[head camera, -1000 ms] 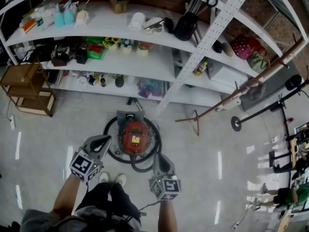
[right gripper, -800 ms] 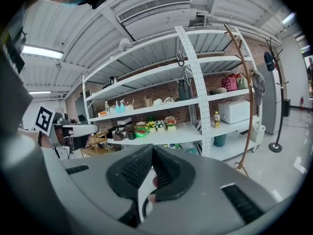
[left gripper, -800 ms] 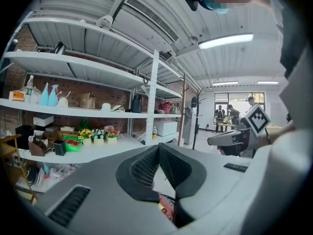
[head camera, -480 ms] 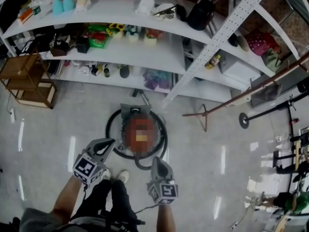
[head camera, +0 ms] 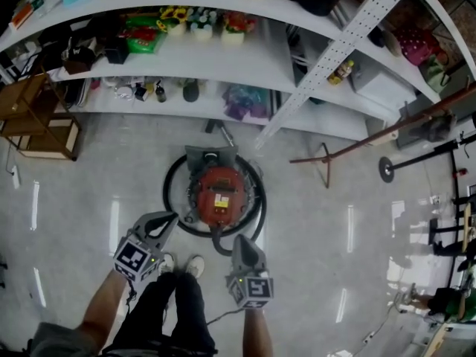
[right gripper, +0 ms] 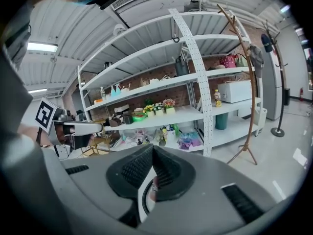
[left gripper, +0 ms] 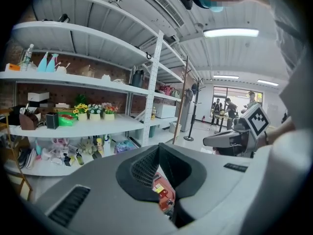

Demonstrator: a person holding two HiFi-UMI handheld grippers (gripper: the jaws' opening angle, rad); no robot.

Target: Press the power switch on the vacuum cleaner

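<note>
Both my left gripper (head camera: 169, 217) and right gripper (head camera: 240, 239) had their fingers pressed together, holding nothing. The red vacuum cleaner (head camera: 221, 197) sat on the floor between them and the shelving (head camera: 223, 65). I judged that 1 closed tip should come straight down onto its switch, which I couldn't pick out.

Head view: high overhead, steeply down on the floor (head camera: 320, 229), vacuum cleaner (head camera: 221, 199) mid-frame, shelves (head camera: 223, 65) across the top. Left gripper view: low, roughly level, along jaws met at the tips toward the same shelves, right gripper (left gripper: 208, 141) at the right edge; a glimpse of red below, probably the vacuum cleaner. Right gripper view: likewise toward those shelves, left gripper (right gripper: 98, 127) at the left edge.
</note>
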